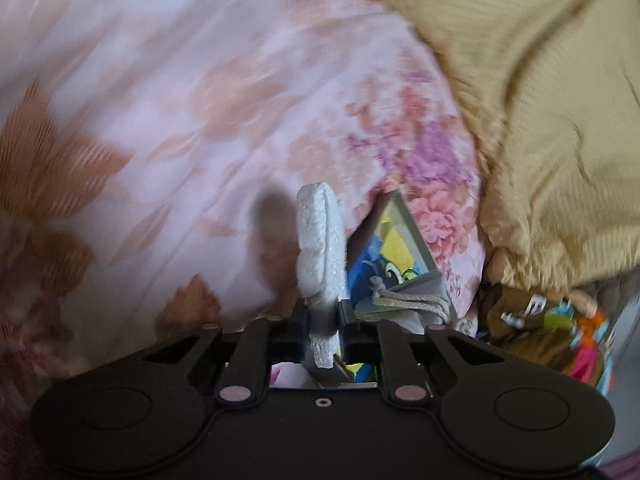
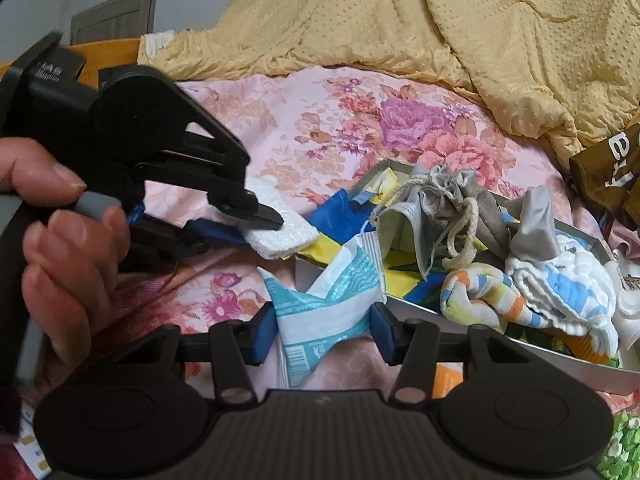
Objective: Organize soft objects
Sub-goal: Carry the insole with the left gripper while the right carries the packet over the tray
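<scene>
My left gripper (image 1: 323, 316) is shut on a white foam sponge (image 1: 320, 240) and holds it just above the floral bedsheet (image 1: 160, 120). It also shows in the right wrist view (image 2: 256, 224), with the sponge (image 2: 284, 236) at the left edge of the box (image 2: 420, 308). My right gripper (image 2: 320, 328) is shut on a white and teal packet (image 2: 324, 308) in front of the box. The box holds a grey drawstring pouch (image 2: 452, 204), a striped sock (image 2: 480, 296) and a white and blue cloth (image 2: 568, 292).
A yellow quilt (image 2: 400, 20) is heaped at the back and right of the bed. A brown bag (image 2: 616, 172) lies at the right edge. The box corner (image 1: 396, 240) and pouch cord (image 1: 404, 302) sit right of the sponge.
</scene>
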{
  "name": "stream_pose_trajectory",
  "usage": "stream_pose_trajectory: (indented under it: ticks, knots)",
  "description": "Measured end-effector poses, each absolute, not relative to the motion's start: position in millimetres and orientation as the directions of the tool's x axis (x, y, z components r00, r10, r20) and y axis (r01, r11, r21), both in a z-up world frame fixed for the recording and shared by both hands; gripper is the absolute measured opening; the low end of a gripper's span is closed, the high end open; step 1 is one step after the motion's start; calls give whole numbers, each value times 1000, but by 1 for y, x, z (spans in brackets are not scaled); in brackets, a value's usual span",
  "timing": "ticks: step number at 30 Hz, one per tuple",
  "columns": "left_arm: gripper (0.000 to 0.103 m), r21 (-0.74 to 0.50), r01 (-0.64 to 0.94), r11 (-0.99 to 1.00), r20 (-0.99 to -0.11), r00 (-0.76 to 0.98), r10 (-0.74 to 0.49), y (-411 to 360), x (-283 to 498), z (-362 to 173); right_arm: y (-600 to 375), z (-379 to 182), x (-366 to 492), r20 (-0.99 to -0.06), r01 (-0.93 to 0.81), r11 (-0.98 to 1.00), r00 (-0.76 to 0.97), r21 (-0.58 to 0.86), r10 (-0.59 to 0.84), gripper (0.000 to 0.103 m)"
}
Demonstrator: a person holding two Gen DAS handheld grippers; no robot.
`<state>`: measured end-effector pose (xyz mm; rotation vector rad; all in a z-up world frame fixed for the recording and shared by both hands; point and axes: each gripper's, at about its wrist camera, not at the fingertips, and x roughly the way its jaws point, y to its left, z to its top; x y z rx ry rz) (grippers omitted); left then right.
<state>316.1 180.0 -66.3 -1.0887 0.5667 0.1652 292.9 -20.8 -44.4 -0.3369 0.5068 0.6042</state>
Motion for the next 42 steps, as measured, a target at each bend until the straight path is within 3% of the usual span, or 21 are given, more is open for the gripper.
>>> stream_pose_trajectory:
  ticks: [5, 9, 16, 25, 35, 42]
  knots:
    - [11, -691, -370, 620, -518, 853, -68, 167, 314, -43, -21, -38, 289, -523, -619, 771, 712, -152, 469, 50]
    - [11, -674, -307, 672, -468, 881, -67, 164, 313, -32, -29, -26, 289, -479, -602, 782, 742, -165, 470, 50]
    - [11, -665, -114, 738, -347, 922, -170, 148, 319, -24, -57, -1, 316, -420, -540, 837, 782, -90, 460, 50]
    - [11, -481, -78, 873, -466, 866, -180, 122, 351, -34, -75, -3, 362, -446, -506, 862, 764, 35, 467, 50]
    - [12, -498, -106, 861, -524, 828, -201, 128, 359, -50, -68, -20, 380, -537, -487, 869, 711, 92, 455, 51]
    - [12, -511, -118, 851, -530, 823, -204, 131, 359, -52, -70, -19, 382, -537, -488, 865, 702, 115, 468, 59]
